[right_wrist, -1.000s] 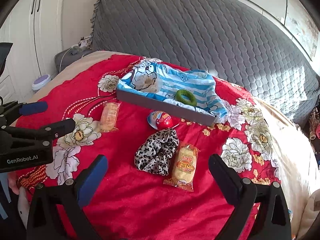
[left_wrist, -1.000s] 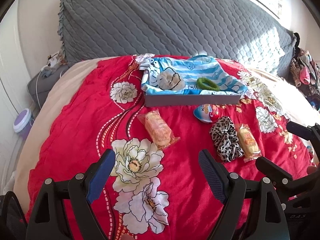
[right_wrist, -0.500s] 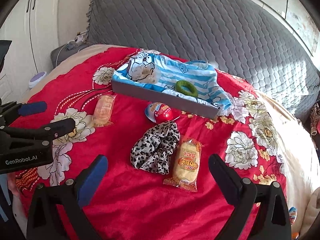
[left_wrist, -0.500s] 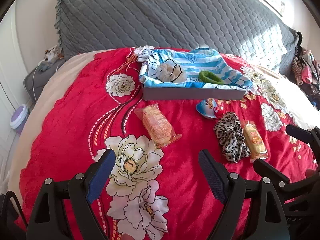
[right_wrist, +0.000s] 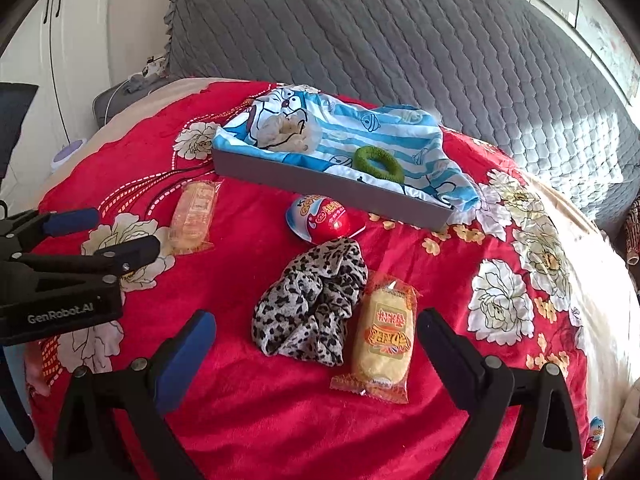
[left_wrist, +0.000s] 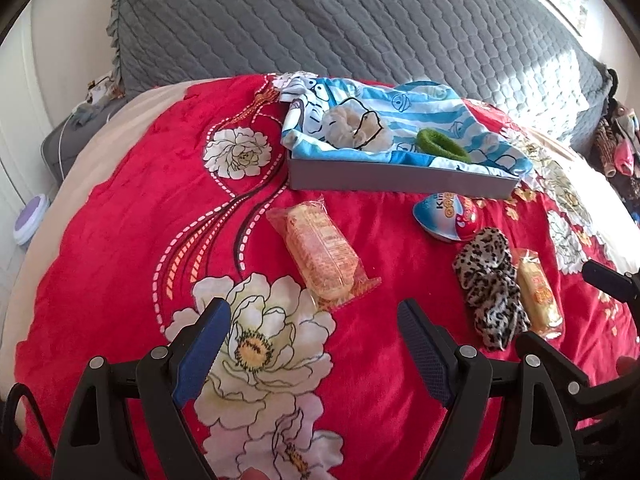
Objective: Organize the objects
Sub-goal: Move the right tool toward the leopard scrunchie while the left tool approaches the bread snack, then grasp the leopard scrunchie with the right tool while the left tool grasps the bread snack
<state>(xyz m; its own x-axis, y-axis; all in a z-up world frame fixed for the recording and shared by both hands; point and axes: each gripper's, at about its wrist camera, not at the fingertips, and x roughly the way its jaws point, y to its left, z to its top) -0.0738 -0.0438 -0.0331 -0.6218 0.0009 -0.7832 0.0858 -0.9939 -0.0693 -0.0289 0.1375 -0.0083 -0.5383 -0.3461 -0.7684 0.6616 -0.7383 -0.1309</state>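
I am holding a gripper in each hand above a bed covered by a plush red blanket [left_wrist: 120, 248] printed with large white flowers. Both grippers are spread wide and hold nothing.

My left gripper [left_wrist: 314, 344] points at a wrapped snack cake [left_wrist: 322, 254] lying just ahead of it, between the lines of its two fingers. The cake's long axis runs away from me and tilts slightly to the left at its far end. Its wrapper is clear, crinkly plastic with red print.

My right gripper [right_wrist: 316, 350] hovers over two things lying side by side and touching: a leopard-print scrunchie [right_wrist: 312, 304], soft and bunched, and to its right a second snack cake [right_wrist: 386, 338] in an orange and yellow wrapper, its long axis pointing almost straight away from me. This gripper is clearly the nearer one to both.

Beyond them sits a glossy egg-shaped chocolate [right_wrist: 320, 214], red and pale blue, just in front of a shallow grey tray [right_wrist: 320, 180]. The tray is lined with a blue and white striped cartoon cloth [right_wrist: 400, 128]. Inside it lie a fuzzy green hair tie [right_wrist: 378, 164] and what looks like a cream scrunchie [right_wrist: 286, 130], though glare makes that uncertain.

I judge the loose things belong in the tray, each gripper taking what lies under it.
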